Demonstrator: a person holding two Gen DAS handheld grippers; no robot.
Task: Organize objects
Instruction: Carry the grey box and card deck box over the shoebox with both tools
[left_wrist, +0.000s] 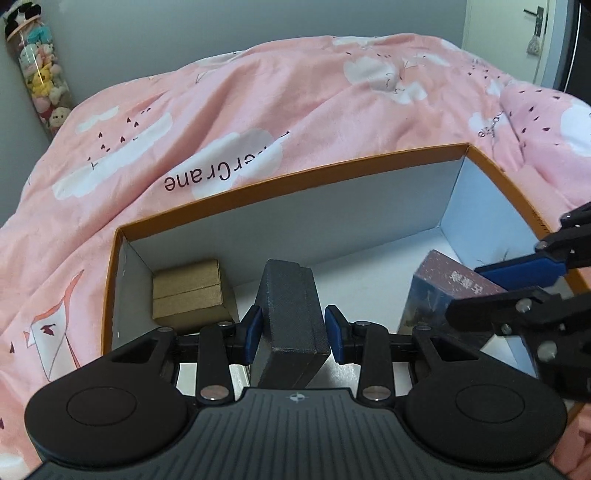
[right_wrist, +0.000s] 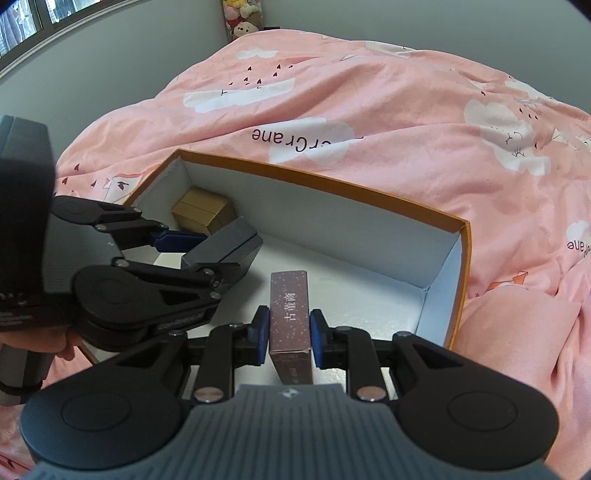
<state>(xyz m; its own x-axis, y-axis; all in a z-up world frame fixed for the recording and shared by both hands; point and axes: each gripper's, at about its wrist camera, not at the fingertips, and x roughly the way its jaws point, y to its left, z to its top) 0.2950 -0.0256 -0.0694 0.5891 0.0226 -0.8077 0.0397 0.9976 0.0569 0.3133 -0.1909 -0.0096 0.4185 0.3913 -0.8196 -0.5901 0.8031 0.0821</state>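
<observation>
- The left gripper (left_wrist: 293, 330) is clenched on a dark grey box (left_wrist: 290, 314), which sits between its blue pads, over the orange-rimmed storage box (left_wrist: 295, 177).
- The right gripper (right_wrist: 287, 334) grasps a maroon carton (right_wrist: 290, 314) inside the same box.
- Farther, a brown cardboard box (left_wrist: 190, 291) lies in the far left corner.
- Beyond is the pink quilt (left_wrist: 295, 92).

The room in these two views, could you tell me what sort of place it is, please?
Most likely a bedroom: a pink quilt printed with clouds covers a bed, a tall clear tube of plush toys stands in the corner, and a door shows behind.
</observation>
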